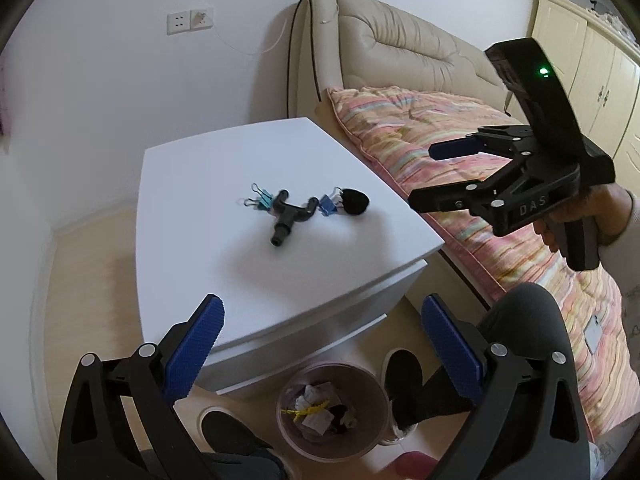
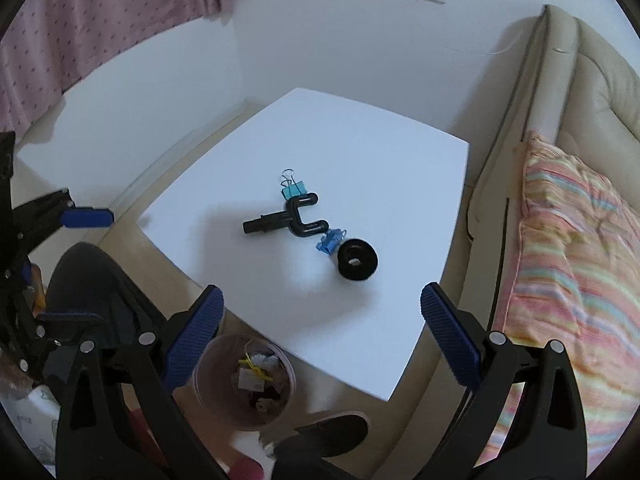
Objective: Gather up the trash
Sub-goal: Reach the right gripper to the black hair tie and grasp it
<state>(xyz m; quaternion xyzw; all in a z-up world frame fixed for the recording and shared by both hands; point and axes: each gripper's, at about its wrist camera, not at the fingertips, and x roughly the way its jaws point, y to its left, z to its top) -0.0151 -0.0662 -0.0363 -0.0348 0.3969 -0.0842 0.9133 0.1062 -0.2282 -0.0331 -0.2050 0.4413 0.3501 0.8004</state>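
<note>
A black Y-shaped plastic fitting (image 1: 289,212) (image 2: 292,218) lies in the middle of the white bedside table (image 1: 224,264) (image 2: 360,320). A teal binder clip (image 1: 260,199) (image 2: 293,188), a blue binder clip (image 1: 329,204) (image 2: 330,241) and a black round cap (image 1: 355,201) (image 2: 357,265) lie beside it. My left gripper (image 1: 322,344) is open and empty above the table's near edge. My right gripper (image 2: 322,344) (image 1: 424,176) is open and empty, held above the table's right side.
A pink bin (image 1: 332,408) (image 2: 245,382) with paper scraps stands on the floor in front of the table, between the person's feet. A bed with a striped quilt (image 1: 480,184) (image 2: 576,264) and beige headboard lies to the right.
</note>
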